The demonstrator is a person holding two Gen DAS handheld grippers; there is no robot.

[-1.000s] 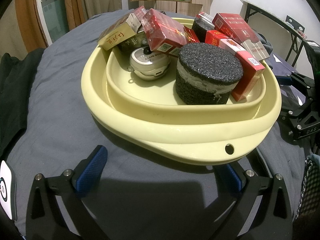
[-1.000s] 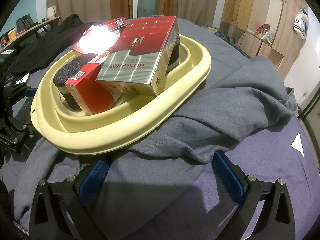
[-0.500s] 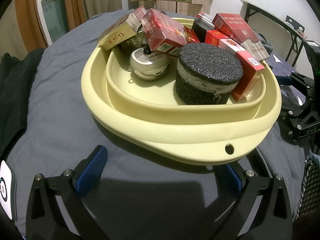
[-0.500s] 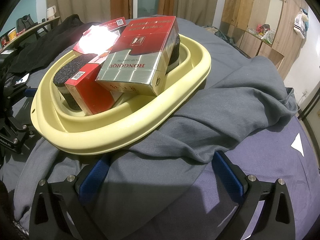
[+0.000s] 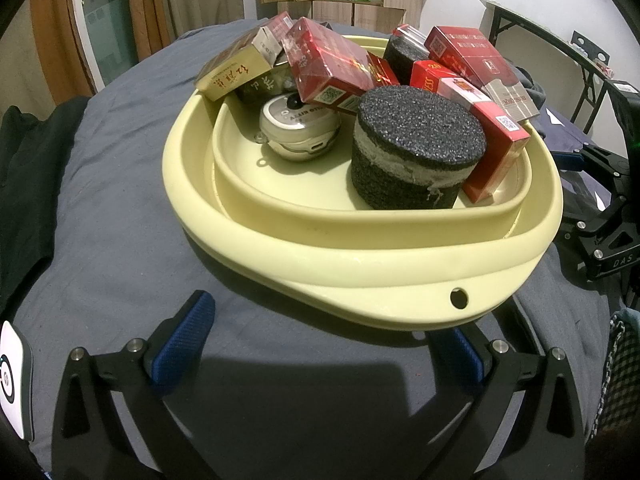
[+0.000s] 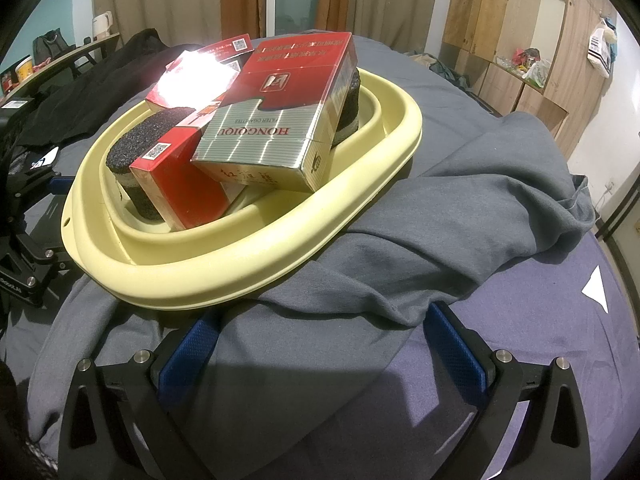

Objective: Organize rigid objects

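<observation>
Centrally, the yellow basin (image 5: pixel 360 276) held stacked cigarette packs (image 5: pixel 332 68) and a foam puck (image 5: pixel 416 144); both tongs (image 5: pixel 324 344) (image 6: pixel 320 344) stood apart, empty. Nudging the rim risked toppling the leaning packs.

Both wrist views look low and close at the shared yellow basin (image 5: pixel 360 288) (image 6: pixel 248 256), seemingly from adjacent sides.

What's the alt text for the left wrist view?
A pale yellow basin on a grey bedsheet holds red cigarette packs, a black foam cylinder and a small round silver device. The open left gripper sits before its near rim.
</observation>
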